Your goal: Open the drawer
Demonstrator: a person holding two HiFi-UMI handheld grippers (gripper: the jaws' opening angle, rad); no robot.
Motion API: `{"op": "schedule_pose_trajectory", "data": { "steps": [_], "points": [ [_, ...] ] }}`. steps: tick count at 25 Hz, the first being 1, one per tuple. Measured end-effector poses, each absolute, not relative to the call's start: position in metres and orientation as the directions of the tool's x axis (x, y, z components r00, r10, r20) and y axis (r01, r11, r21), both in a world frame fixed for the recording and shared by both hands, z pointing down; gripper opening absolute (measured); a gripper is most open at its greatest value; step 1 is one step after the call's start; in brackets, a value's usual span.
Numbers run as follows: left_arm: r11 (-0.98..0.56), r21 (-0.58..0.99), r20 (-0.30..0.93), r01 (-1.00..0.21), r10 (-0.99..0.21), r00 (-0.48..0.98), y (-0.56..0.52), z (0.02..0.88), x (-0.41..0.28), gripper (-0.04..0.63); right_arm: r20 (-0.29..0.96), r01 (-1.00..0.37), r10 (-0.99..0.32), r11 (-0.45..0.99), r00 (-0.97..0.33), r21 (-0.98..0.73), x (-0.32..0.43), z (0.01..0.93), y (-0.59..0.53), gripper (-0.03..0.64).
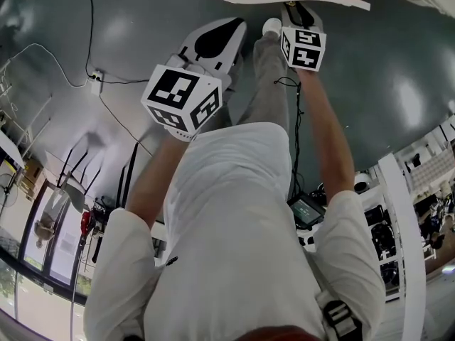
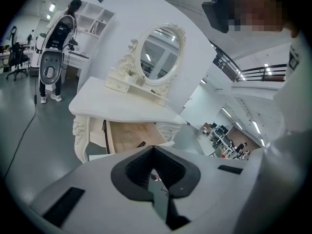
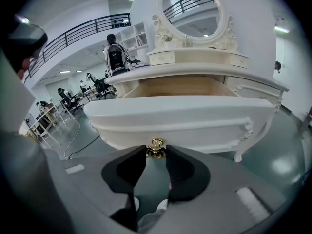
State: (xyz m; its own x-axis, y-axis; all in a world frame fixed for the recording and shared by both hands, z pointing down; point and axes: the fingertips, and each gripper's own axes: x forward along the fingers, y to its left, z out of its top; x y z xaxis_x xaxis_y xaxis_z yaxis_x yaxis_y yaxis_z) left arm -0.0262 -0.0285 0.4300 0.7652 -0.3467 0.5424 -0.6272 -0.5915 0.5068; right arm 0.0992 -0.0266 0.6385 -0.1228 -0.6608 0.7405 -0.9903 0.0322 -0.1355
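1. Step in hand: the pull. The drawer (image 3: 185, 113) stands well out of the white bench (image 3: 195, 71), and its pale wood inside shows from above.
2. The right gripper (image 3: 156, 155) is at the brass knob (image 3: 156, 144), low on the middle of the drawer front. Its jaws are partly apart and closed onto the knob's sides at their tips. It has hold of nothing else.
3. The left gripper (image 2: 153, 150) has its tips together and nothing between them. It hangs off to the side, well apart from the drawer, and takes no part.
4. Where: the drawer sits under the bench top, in the central bay below the oval mirror (image 3: 190, 9). In the head view it lies at the top edge, beyond the person's feet.
5. Lie of the drawer: the long axis runs side to side, parallel to the bench front. The front panel faces the person and the open top faces up. Its travel is straight out toward the person, square to that long axis.
6. Judgement: the task looks largely done.
7. Next move, as I judge it: a short straight pull along the runners, if any travel is left. Keep it level, since a sideways tug could skew the drawer. Then spread the jaws clear of the knob.
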Motion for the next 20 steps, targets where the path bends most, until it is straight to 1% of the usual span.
{"op": "schedule_pose_trajectory", "data": {
  "steps": [20],
  "points": [
    [-0.605,0.531,0.544,-0.593,-0.294,0.786,-0.027,0.442,-0.011,0.009,0.756,-0.99,-0.645,0.003,-0.11,-0.141,0.097,0.643,0.005,0.137]
  ]
}}
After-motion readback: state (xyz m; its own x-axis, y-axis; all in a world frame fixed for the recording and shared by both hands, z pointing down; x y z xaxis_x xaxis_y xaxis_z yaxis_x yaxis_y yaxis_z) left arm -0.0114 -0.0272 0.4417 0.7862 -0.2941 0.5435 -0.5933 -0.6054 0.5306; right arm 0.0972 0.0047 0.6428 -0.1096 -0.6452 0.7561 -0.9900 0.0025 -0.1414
